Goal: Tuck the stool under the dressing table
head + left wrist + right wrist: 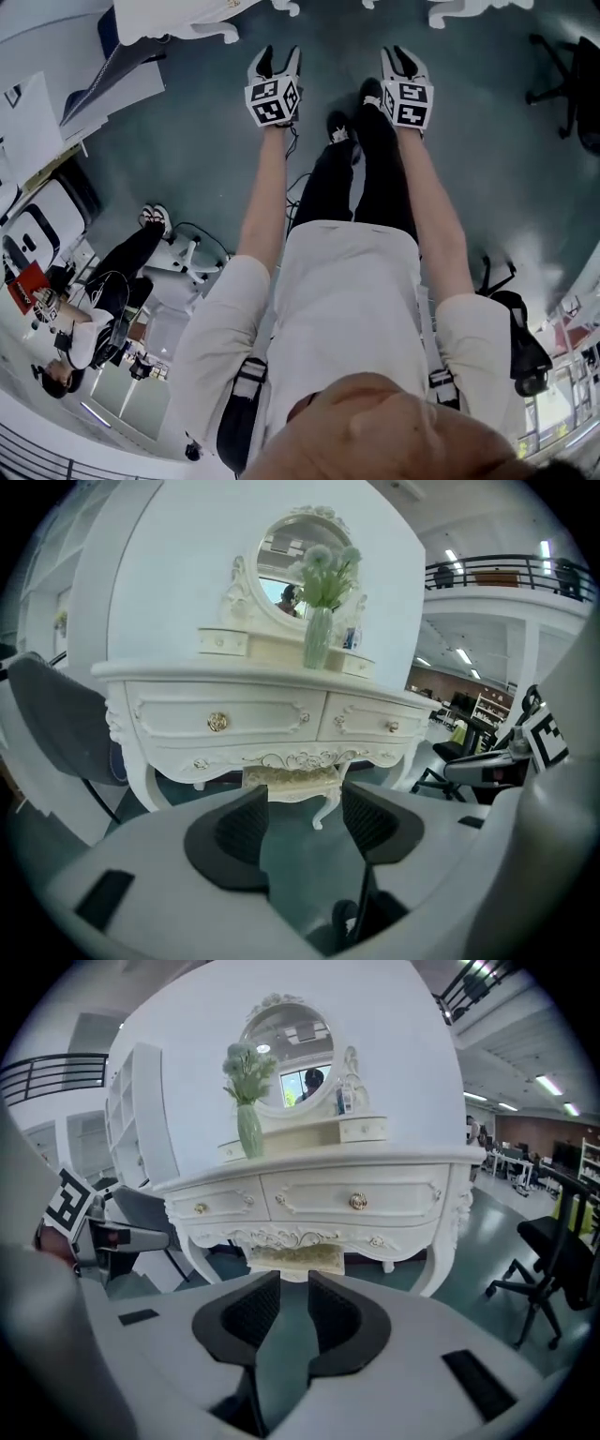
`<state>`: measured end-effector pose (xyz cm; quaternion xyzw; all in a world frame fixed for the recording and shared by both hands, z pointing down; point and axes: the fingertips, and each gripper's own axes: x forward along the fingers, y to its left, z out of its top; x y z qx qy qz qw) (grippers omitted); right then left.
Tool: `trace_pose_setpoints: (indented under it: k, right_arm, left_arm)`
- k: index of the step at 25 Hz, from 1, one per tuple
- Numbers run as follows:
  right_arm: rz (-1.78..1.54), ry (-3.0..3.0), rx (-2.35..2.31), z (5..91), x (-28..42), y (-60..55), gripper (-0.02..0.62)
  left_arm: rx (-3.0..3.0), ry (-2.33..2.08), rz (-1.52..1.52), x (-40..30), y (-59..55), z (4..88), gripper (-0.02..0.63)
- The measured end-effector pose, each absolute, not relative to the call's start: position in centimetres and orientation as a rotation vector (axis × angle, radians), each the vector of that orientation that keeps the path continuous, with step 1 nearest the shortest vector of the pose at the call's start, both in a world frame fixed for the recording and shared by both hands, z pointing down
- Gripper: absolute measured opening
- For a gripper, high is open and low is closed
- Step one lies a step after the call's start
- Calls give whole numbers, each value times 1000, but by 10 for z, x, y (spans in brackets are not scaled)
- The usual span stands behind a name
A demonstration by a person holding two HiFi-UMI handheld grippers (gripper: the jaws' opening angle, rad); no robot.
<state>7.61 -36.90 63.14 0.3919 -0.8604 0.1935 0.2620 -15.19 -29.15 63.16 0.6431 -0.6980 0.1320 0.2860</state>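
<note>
Grippers: left gripper (pixel 305 803) and right gripper (pixel 293 1288) are both empty, jaws apart, the left set wider.
Stool (pixel 298 1258): straight ahead of both grippers and well apart from them, its cushioned seat under the apron of the table (pixel 309 1194), between the front legs.
Seat's long axis: crosswise to the jaws.
Nearer hand: neither; they sit side by side.
Judgement: seemingly tucked in already.

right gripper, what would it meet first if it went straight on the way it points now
Most likely the stool, whose cushioned seat shows straight ahead just past the open right gripper, beneath the dressing table. Nothing stands between, as far as this view shows; depth is unclear.
</note>
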Motion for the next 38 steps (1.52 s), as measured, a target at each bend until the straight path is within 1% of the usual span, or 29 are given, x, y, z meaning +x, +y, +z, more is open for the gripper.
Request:
trace_pose_setpoints:
  k: [4,7,9,12,15,17,20,25,30,36,38]
  right_arm:
    - [556,-2325,1117,579,88,-327,121]
    - [598,-2321,1145,568,102,-288,121]
    - [606,-2326,1166,559,109,-281,121]
    - [622,-2337,1206,511,109,-286,121]
    - [670,-2320,1219,477,111,-267,121]
    - [675,-2330,1212,468,106,-265,121]
    - [650,-2351,1142,462,96,-251,121]
    - [583,-2391,985,460,82,-221,121]
    - [595,-2401,999,458,86,-222,121]
    - [644,-2411,1030,456,94,-226,120]
    - [651,-2417,1034,455,96,-226,120]
  left_arm:
    - [1714,-1863,382,-145,-244,588,261]
    - [1701,-1873,387,-139,-209,574,256]
    - [1711,-1900,364,-137,-203,554,255]
    - [1719,-1922,309,-140,-202,499,253]
    - [1745,-1863,347,-135,-181,466,245]
    - [1745,-1862,362,-140,-176,459,244]
    - [1702,-1871,303,-144,-165,451,238]
    - [1750,-1816,326,-121,-146,458,229]
    - [1768,-1814,342,-116,-141,458,215]
    - [1765,-1840,364,-121,-141,455,158]
    - [1762,-1848,374,-121,-142,454,118]
